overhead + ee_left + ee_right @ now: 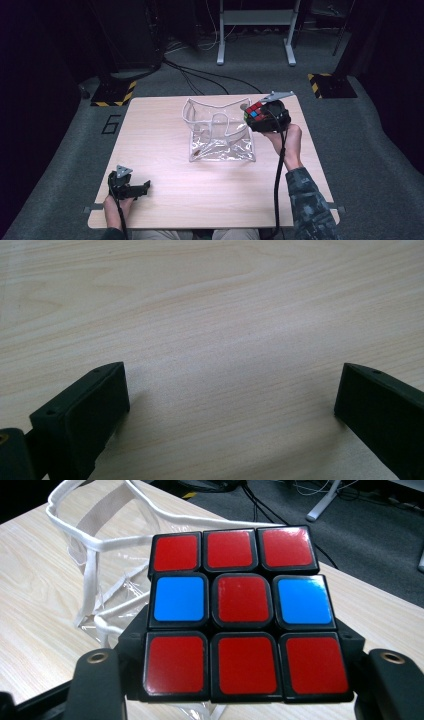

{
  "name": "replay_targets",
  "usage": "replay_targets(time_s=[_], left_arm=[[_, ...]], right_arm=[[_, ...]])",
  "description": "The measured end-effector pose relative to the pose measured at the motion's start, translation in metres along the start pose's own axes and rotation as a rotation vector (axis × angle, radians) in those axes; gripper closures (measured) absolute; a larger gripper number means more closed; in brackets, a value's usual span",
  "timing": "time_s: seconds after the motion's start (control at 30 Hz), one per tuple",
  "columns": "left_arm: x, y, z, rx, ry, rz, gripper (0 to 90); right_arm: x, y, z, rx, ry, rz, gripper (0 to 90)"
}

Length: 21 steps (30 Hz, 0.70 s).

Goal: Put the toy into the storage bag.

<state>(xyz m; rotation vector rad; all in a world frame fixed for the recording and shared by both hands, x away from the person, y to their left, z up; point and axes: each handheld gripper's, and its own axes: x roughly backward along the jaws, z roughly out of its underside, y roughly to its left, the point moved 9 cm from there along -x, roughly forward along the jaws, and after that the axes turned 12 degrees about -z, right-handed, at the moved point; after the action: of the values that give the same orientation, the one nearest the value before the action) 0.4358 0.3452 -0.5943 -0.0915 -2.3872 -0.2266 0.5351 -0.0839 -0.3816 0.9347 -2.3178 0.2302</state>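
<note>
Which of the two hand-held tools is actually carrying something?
The right tool, raised beside the clear plastic bag: its jaws clamp a red-and-blue puzzle cube. The left tool rests open on the wooden table, with nothing between its jaws.

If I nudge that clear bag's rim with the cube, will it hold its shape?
Probably not. The clear bag looks like thin, wrinkled film with a wavy white rim, so it should flex and slide on the smooth table. The cube, rigid in the right gripper, won't give.

right gripper (pixel 256 116) raised, fingers clamped; left gripper (pixel 141 188) low, fingers spread wide.
</note>
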Motion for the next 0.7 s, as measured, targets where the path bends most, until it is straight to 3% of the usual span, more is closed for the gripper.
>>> replay_targets(time_s=[0.7], left_arm=[[0.0,0.0,0.0,0.001,0.001,0.001,1.0]], right_arm=[[-0.02,-0.001,-0.011,-0.002,0.02,-0.014,33.4]])
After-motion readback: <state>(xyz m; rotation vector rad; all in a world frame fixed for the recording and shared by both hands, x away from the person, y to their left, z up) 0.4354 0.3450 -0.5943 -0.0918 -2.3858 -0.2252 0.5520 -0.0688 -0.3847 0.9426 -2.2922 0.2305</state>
